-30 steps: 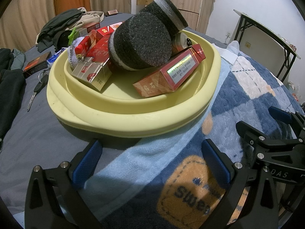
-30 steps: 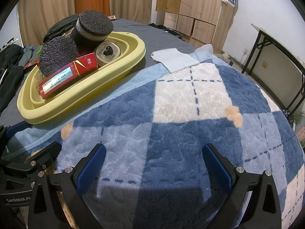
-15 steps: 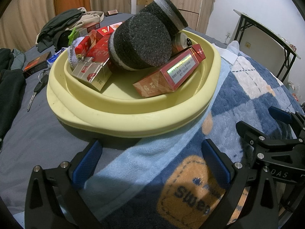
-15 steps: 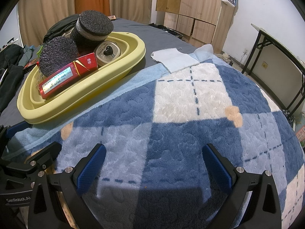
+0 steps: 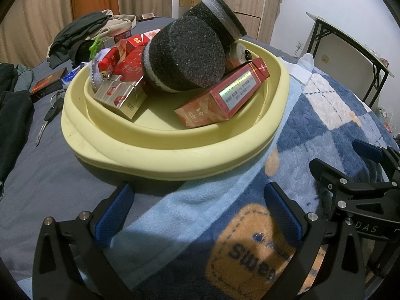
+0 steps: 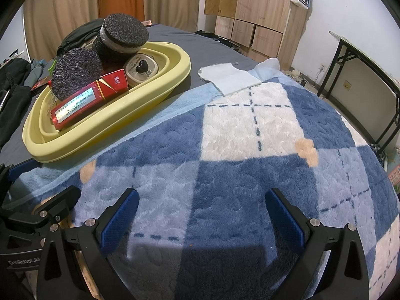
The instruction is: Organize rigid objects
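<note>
Both the left gripper (image 5: 200,212) and right gripper (image 6: 200,215) hover with fingers spread, empty. The foam cylinder (image 5: 183,57) heaped in the yellow basin (image 5: 162,155) could roll out if nudged.

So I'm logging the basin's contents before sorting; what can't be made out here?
- Left wrist view: foam cylinder hides most of the round tin.
- Right wrist view: long red carton and basin wall hide the smaller boxes.
- Both views: carton print too small to read.
</note>
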A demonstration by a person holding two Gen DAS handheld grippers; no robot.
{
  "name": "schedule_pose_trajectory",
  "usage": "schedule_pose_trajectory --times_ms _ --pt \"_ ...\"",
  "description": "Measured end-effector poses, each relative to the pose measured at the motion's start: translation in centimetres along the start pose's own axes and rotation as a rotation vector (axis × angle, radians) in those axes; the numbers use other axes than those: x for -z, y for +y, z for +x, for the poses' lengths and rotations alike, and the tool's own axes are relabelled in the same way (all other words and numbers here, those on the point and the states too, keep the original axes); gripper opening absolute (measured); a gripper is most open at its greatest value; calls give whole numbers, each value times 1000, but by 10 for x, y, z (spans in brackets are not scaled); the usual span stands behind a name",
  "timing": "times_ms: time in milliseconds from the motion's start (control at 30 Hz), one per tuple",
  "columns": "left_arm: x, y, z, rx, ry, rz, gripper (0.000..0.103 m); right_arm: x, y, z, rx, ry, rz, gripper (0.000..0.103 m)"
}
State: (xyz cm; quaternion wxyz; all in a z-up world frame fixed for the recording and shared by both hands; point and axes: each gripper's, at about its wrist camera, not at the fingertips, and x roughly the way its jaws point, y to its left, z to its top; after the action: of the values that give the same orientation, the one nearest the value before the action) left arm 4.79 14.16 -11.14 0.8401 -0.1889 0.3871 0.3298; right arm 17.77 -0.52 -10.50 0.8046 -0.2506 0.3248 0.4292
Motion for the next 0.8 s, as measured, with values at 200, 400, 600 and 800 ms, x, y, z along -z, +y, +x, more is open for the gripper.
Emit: schedule_pose_trajectory --times_ms 200,400,600,800 --pt "0 0 0 0 0 0 103 0 0 1 0 0 0 103" --pt "0 0 0 0 0 0 103 0 0 1 0 0 0 103" --pt "-1 0 0 -1 -2 -1 103 0 0 0 0 0 0 103" --pt "-1 1 0 -1 -3 1 103 0 0 0 0 0 0 103"
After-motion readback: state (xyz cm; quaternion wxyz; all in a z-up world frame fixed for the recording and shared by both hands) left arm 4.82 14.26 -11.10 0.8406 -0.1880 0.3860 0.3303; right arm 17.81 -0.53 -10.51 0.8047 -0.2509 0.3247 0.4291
